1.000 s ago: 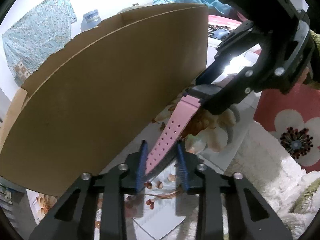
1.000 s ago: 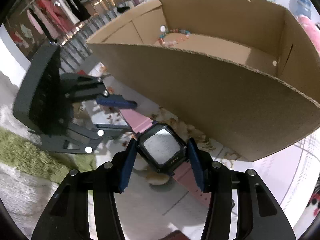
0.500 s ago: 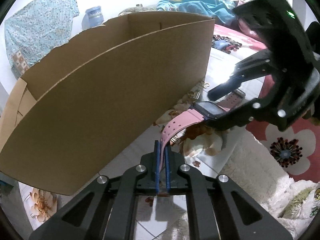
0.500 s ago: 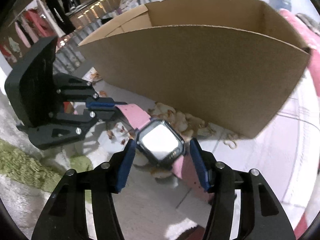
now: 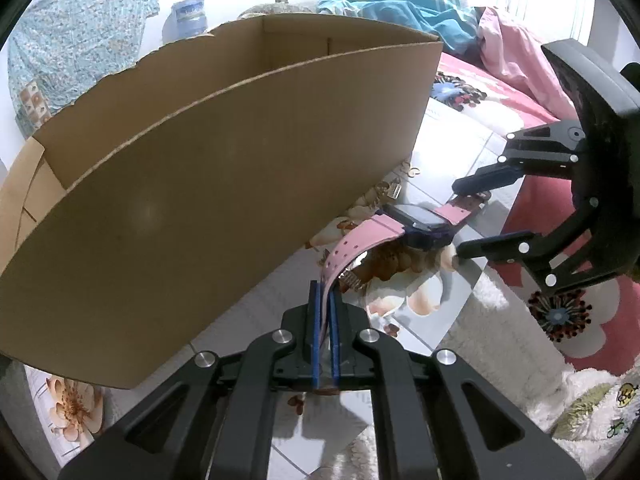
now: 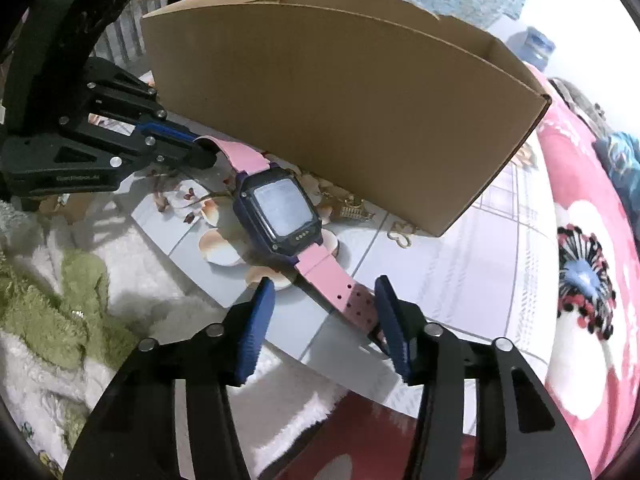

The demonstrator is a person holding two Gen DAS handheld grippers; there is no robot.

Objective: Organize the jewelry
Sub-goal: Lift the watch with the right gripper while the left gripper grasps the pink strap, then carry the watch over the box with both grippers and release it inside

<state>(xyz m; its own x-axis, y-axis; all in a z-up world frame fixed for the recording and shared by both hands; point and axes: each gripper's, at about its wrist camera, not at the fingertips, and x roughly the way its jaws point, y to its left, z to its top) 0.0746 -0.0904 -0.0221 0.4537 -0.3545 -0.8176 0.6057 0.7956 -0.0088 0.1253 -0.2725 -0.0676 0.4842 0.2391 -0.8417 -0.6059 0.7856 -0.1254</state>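
Observation:
A pink-strapped watch with a dark square face (image 5: 420, 220) (image 6: 282, 210) stretches out low over the flowered tile, in front of a tall cardboard box (image 5: 220, 184) (image 6: 340, 108). My left gripper (image 5: 324, 292) (image 6: 196, 148) is shut on the end of one strap. My right gripper (image 6: 324, 284) (image 5: 458, 218) stands around the other, perforated strap end. Its jaws are closing with the strap between them, close to the right pad, and the left pad is well clear. The inside of the box is hidden.
Small gold jewelry pieces (image 6: 354, 212) (image 6: 400, 236) lie on the tile at the foot of the box. A white fluffy rug (image 6: 132, 264) with a green towel (image 6: 60, 312) borders the tile on one side, a red floral blanket (image 6: 588, 280) on the other.
My left gripper closed on the strap end. My right gripper let go of the watch body and drew back along the other strap; the watch now lies stretched between the two.

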